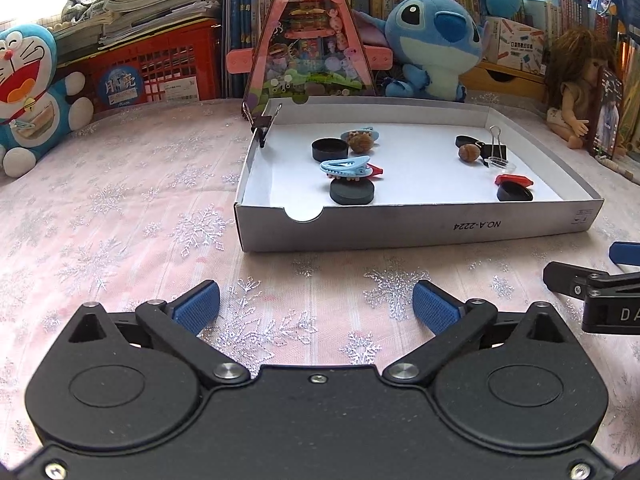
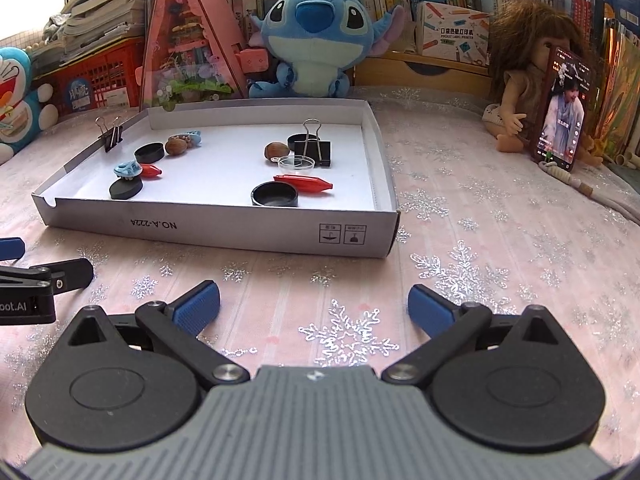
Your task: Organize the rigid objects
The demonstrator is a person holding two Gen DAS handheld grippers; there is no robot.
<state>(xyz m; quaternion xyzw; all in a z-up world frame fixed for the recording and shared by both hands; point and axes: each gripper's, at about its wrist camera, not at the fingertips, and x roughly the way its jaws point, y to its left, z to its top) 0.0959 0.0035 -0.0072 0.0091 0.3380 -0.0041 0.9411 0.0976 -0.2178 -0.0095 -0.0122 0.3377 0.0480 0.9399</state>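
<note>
A shallow white cardboard tray [image 1: 400, 232] [image 2: 224, 236] lies on the pink snowflake cloth. In it are black round caps [image 1: 352, 191] [image 2: 274, 195], two walnuts [image 1: 361, 142] [image 2: 277, 149], blue hair clips [image 1: 345, 167] [image 2: 128, 169], red pointed pieces [image 1: 514, 180] [image 2: 303, 182], a clear small dish [image 2: 296, 163] and a black binder clip [image 1: 496, 148] [image 2: 313, 148]. Another binder clip [image 1: 262, 123] [image 2: 110, 133] grips the tray's left wall. My left gripper [image 1: 316, 306] and right gripper [image 2: 314, 306] hover open over the cloth in front of the tray, nothing between the fingers.
Plush toys [image 1: 436, 44] [image 2: 320, 36], a pink triangular case [image 1: 310, 36], a red crate [image 1: 156, 68], books, a doll [image 2: 528, 80] and a propped phone [image 2: 562, 112] line the back. Each gripper shows at the other view's edge: the right gripper [image 1: 592, 292], the left gripper [image 2: 36, 284].
</note>
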